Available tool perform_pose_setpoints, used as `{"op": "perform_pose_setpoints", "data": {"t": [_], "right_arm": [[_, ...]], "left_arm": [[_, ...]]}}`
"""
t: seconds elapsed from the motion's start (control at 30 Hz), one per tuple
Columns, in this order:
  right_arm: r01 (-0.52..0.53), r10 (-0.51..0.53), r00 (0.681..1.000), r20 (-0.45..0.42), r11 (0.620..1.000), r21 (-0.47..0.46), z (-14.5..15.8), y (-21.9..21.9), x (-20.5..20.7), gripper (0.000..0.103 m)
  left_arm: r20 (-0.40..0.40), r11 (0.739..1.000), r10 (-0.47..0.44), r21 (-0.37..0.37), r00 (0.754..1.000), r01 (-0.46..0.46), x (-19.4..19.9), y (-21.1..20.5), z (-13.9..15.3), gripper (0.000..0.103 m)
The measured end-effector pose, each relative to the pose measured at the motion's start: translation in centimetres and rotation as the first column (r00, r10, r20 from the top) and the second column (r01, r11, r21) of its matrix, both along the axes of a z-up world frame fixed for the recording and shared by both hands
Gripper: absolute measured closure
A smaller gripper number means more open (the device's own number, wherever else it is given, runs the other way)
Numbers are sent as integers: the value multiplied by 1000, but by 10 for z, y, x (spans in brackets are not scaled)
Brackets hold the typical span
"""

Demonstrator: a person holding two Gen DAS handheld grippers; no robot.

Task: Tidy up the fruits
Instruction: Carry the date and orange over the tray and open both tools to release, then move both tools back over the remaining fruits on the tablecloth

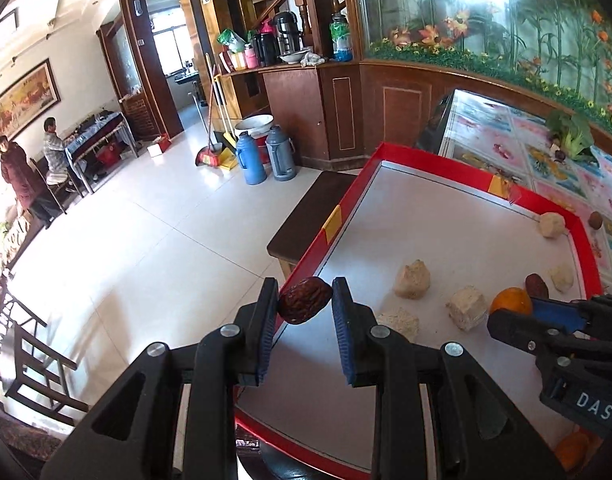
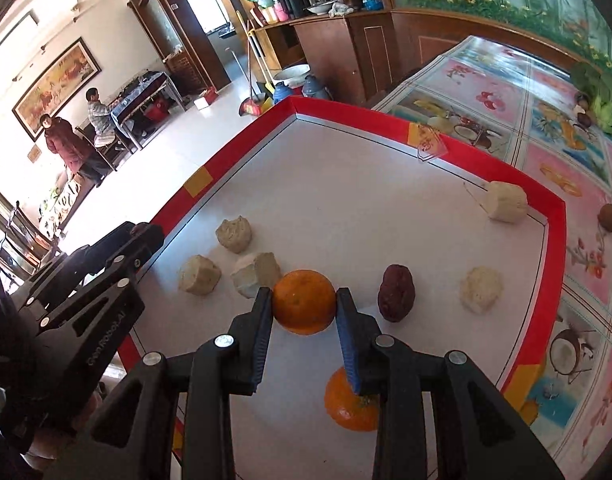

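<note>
My left gripper [image 1: 305,300] is shut on a wrinkled dark red date [image 1: 304,299], held above the left rim of the red-edged white tray [image 1: 347,196]. My right gripper [image 2: 304,302] is shut on an orange [image 2: 304,301] over the tray's white floor [image 2: 345,200]; in the left wrist view that same orange [image 1: 510,300] shows at the right gripper's blue fingers [image 1: 557,314]. A second orange [image 2: 351,410] lies under the right finger. Another dark red date [image 2: 395,293] stands on the tray just right of the held orange.
Several pale beige crumbly lumps [image 2: 234,235] lie scattered on the tray. A brown round fruit [image 2: 608,218] sits outside the tray on the floral tablecloth [image 2: 505,92]. Leafy greens [image 2: 597,92] lie at the table's far corner. Two people [image 2: 70,140] are across the tiled room.
</note>
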State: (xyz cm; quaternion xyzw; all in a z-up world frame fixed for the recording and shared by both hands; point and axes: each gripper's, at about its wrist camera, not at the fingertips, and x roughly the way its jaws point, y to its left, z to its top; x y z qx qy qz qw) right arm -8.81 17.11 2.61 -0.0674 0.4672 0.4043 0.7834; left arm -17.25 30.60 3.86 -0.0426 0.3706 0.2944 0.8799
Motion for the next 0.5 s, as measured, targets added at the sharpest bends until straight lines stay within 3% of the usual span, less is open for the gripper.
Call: {"op": "perform_pose_setpoints", "data": {"t": [0.1, 0.17, 0.5], "right_arm": [[-7, 7, 1000, 13, 1000, 6, 4, -3, -3, 71], [-6, 5, 999, 34, 999, 33, 10, -11, -3, 71], [136, -159, 982, 103, 970, 202, 57, -97, 28, 68]], "left_arm": [[-10, 1000, 0, 7, 1000, 0, 3, -4, -1, 65], [-9, 1000, 0, 11, 1000, 0, 1, -7, 1, 43], [98, 993, -45, 117, 994, 33, -10, -38, 54, 25]]}}
